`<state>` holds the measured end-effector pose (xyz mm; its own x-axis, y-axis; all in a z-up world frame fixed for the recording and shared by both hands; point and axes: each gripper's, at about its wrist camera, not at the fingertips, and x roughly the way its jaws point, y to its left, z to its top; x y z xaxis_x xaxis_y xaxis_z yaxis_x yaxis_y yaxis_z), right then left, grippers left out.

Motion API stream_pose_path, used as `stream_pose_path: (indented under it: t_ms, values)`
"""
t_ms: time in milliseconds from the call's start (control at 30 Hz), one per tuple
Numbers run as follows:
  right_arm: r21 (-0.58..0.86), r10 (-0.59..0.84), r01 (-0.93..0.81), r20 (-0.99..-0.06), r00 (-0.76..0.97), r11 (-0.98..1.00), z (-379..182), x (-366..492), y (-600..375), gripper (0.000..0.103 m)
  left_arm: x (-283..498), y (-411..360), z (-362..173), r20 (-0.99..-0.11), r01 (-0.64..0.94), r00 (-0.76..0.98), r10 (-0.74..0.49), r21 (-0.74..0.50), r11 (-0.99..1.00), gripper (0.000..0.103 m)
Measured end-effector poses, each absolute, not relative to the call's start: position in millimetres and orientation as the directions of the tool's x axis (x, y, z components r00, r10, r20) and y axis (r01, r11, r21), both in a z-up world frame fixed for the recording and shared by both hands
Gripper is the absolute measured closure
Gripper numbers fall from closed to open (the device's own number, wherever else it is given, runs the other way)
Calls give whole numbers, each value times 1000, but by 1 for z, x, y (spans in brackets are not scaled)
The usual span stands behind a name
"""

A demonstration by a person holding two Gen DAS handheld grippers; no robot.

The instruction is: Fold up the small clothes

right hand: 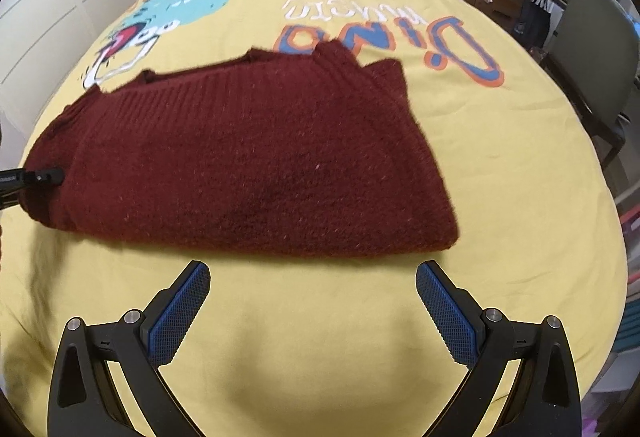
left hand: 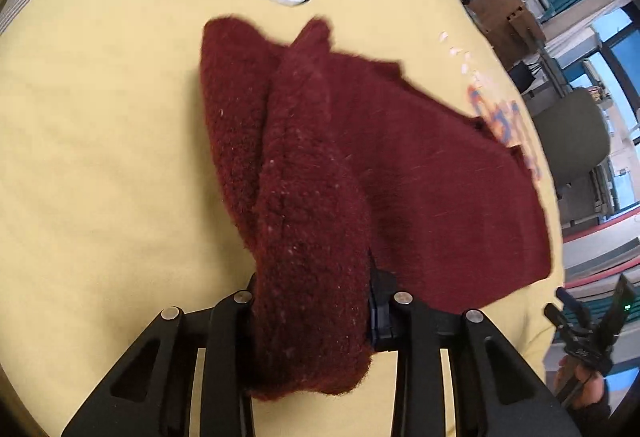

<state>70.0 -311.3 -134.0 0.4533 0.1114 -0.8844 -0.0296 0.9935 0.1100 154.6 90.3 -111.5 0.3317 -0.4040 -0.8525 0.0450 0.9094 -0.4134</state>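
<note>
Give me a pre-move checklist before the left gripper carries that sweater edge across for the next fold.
1. Left gripper clamped on the maroon sweater: ok.
2. Right gripper jaws open, holding nothing: ok.
3. Right gripper off the sweater, over bare yellow bedspread: ok.
4. Sweater body flat on the bedspread: ok.
5. How many layers the left jaws hold: cannot tell.

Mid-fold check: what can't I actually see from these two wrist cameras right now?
- Left wrist: left gripper finger pads, covered by the bunched maroon sweater.
- Right wrist: left gripper cut off at the picture's left edge.
- Both: the sweater's underside and tucked layers, against the yellow bedspread.
</note>
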Motion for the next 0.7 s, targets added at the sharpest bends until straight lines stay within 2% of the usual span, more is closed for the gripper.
stream_pose_path:
  t_ms: [333, 500, 700]
  values:
    - [161, 107, 55, -839, 533, 985, -110, 64, -363, 0, 162, 1, -30, -834, 190, 364, -415, -370, 910, 77]
    - [208, 106, 118, -816, 568, 971, -103, 54, -402, 0, 178, -78, -16, -833, 274, 339, -438, -357, 893, 78]
    - [239, 94, 177, -806, 584, 955, -103, 41, -442, 0, 192, -176, -28, -850, 356, 268, -452, -349, 867, 78]
